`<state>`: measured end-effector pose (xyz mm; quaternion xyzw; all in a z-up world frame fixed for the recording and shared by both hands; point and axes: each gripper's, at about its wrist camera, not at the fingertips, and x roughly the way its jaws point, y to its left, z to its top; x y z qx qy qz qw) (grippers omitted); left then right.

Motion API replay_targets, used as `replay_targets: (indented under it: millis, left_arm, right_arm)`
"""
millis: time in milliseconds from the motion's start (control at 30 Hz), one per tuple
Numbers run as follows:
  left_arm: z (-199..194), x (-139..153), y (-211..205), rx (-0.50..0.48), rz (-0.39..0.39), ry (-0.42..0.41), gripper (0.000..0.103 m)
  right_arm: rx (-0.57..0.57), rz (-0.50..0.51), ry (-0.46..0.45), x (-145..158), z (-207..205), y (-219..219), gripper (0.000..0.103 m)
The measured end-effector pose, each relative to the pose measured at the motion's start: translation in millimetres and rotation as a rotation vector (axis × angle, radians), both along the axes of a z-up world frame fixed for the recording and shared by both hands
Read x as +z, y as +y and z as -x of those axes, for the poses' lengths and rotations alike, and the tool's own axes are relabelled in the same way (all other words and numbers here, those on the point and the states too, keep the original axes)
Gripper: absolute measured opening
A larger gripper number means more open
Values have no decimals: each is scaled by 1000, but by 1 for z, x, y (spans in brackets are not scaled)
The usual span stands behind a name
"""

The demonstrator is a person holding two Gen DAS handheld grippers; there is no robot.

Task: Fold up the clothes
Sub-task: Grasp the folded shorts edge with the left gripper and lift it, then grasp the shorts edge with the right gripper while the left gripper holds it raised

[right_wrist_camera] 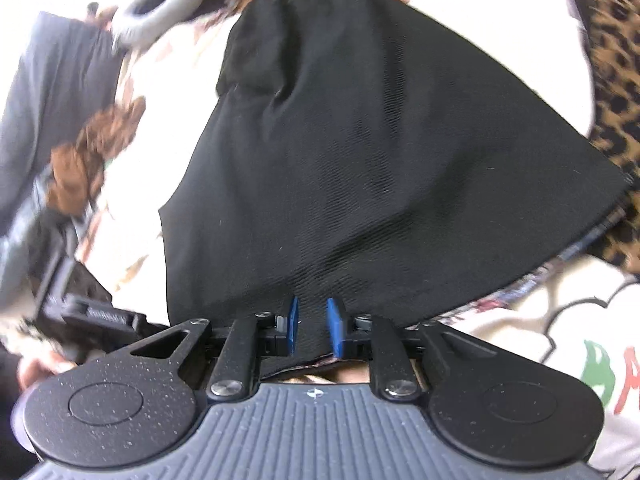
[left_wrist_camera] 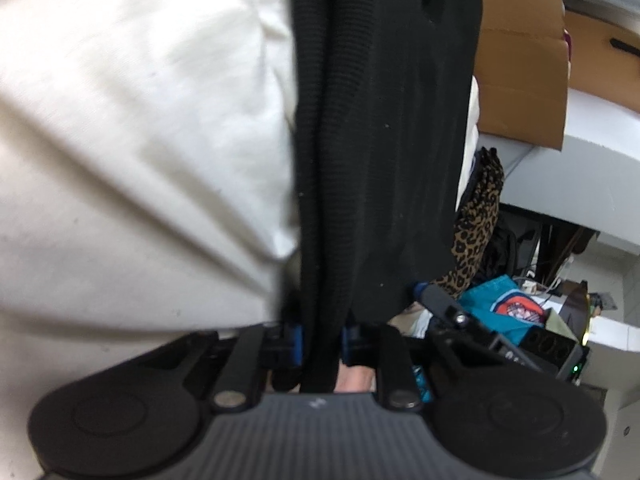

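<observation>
While both grippers pinch it, the black garment (left_wrist_camera: 384, 140) runs up the middle of the left wrist view over cream fabric (left_wrist_camera: 140, 140). Narrowed jaws of the left gripper (left_wrist_camera: 322, 344) clamp its bunched folds. In the right wrist view, the right gripper (right_wrist_camera: 314, 330) grips its hem; leopard-print cloth (right_wrist_camera: 612, 60) fills the upper right.

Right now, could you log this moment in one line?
left gripper: shut on black garment | right gripper: shut on black garment | fold: unfinished

One black garment (left_wrist_camera: 384, 140), one leopard-print cloth (left_wrist_camera: 476, 232), two grippers (left_wrist_camera: 322, 340) (right_wrist_camera: 314, 328).
</observation>
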<state>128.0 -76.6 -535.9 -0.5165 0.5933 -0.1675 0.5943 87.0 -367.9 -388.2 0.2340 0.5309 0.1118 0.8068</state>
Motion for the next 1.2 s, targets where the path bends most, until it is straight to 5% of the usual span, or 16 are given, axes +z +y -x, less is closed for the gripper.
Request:
replay_targets:
  millis: [167,467,1033,1200]
  left_arm:
    - [-6,7,-9,-38,-35,-9,6]
    - [-22,36,-12,-77,-67,34,4]
    - [-45,78,-16,-82,-80,42,4]
    - [-49,87,-14,-77,-86,47,4]
  right_arm:
    - [-106,-55,-28,2,6,-23,20]
    - [-256,-179,-15,-10,18,-62,21]
    - [-441,-461,19,-41,42,-82,64]
    - [-534,-615,29,-66,48,-82,64]
